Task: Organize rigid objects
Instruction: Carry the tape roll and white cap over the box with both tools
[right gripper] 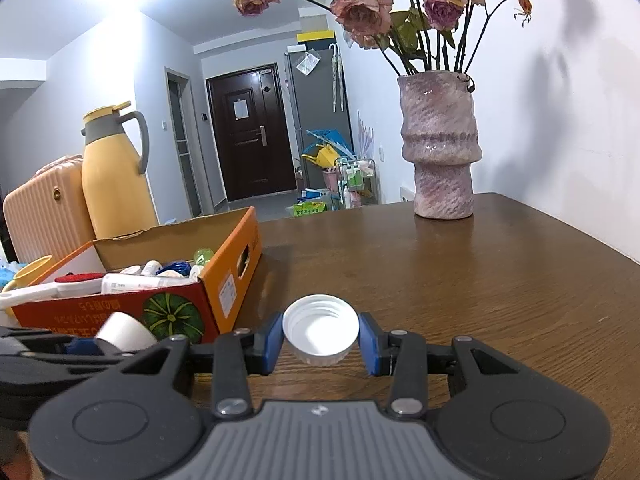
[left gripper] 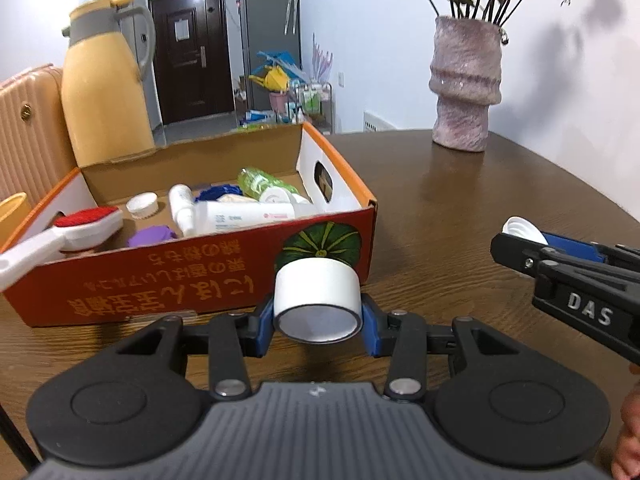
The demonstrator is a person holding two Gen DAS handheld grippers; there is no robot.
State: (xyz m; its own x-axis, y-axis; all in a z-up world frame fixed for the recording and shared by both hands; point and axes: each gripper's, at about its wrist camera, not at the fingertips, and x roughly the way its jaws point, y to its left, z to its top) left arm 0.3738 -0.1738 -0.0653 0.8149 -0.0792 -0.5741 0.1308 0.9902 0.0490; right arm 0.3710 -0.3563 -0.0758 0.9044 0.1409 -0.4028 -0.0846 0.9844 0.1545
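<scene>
My left gripper (left gripper: 318, 322) is shut on a white tape roll (left gripper: 317, 294) and holds it just above the table, in front of the orange cardboard box (left gripper: 132, 276). My right gripper (right gripper: 321, 338) is shut on a white screw cap (right gripper: 320, 330), open side up, above the table to the right of the box (right gripper: 224, 280). The box holds a lint brush (left gripper: 60, 236), white bottles (left gripper: 236, 216), a green bottle (left gripper: 260, 180), a white lid (left gripper: 141, 205) and a purple item (left gripper: 152, 236). The right gripper with its cap (left gripper: 522, 230) shows at the right of the left wrist view.
A pink vase (left gripper: 466, 84) with dried roses stands at the far right of the wooden table (left gripper: 460, 208). A yellow thermos jug (left gripper: 104, 88) and a peach suitcase (left gripper: 28, 128) stand behind the box. A yellow cup (right gripper: 30, 272) sits left of the box.
</scene>
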